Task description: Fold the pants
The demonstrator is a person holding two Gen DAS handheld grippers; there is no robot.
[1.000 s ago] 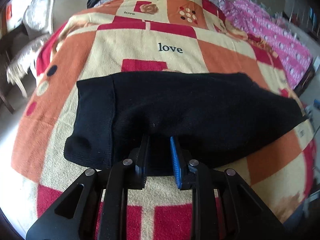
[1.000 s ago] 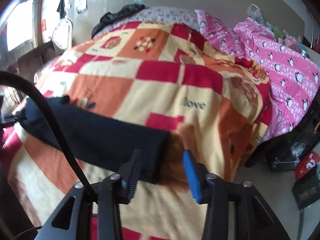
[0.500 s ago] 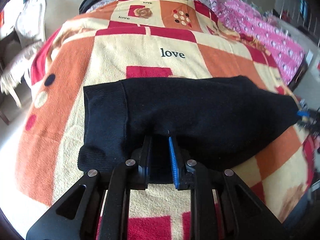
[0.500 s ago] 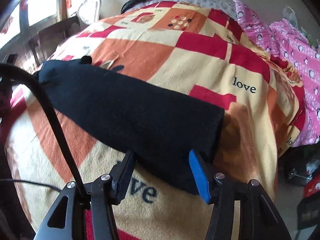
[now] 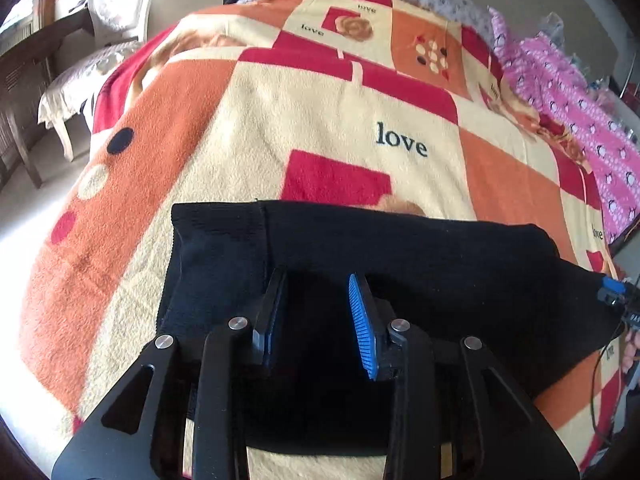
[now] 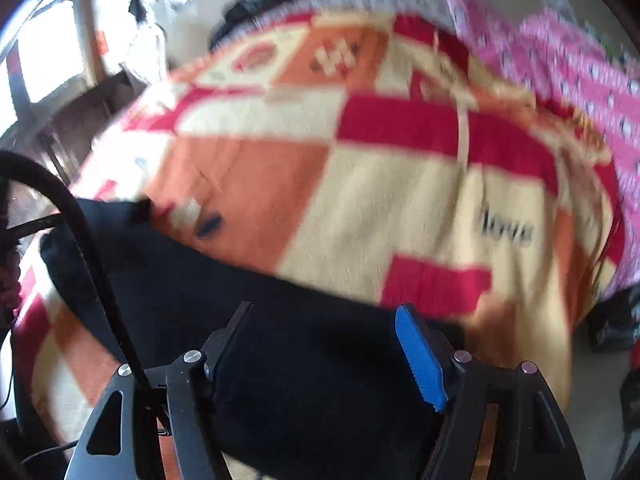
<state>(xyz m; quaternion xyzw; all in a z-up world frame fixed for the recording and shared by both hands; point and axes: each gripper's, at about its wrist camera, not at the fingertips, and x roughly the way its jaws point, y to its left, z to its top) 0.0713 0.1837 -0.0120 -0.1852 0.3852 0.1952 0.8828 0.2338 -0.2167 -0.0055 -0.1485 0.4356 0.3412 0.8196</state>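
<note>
Left to right, across both views

Far left of left wrist view: chair (image 5: 116,4) beside the bed, well apart from the work. Patterned blanket (image 5: 340,120) covered the bed; black pants (image 5: 400,256) lay flat across its near part as a wide band, ribbed end to the left, other end running to the right edge of the bed.

Left gripper (image 5: 318,312) sat over the near edge of the pants, jaws partly open with a clear gap, both fingers over black cloth; no fabric seen pinched between them. Whether the tips pressed on the cloth could not be told.

Right wrist view blurred. Right gripper (image 6: 324,344) sat at the other end of the pants (image 6: 240,300), jaws wide open, holding nothing; dark cable (image 6: 92,248) crossed the left of that view. Pink quilt (image 6: 580,60) lay beyond the blanket at the right.

Risks, judged:
- black on black hides the cloth edge, so a jaw closing now could take only the top layer, or the blanket with it
- uneven lift between the two ends would skew the fold
- cable could drag on the pants
</note>
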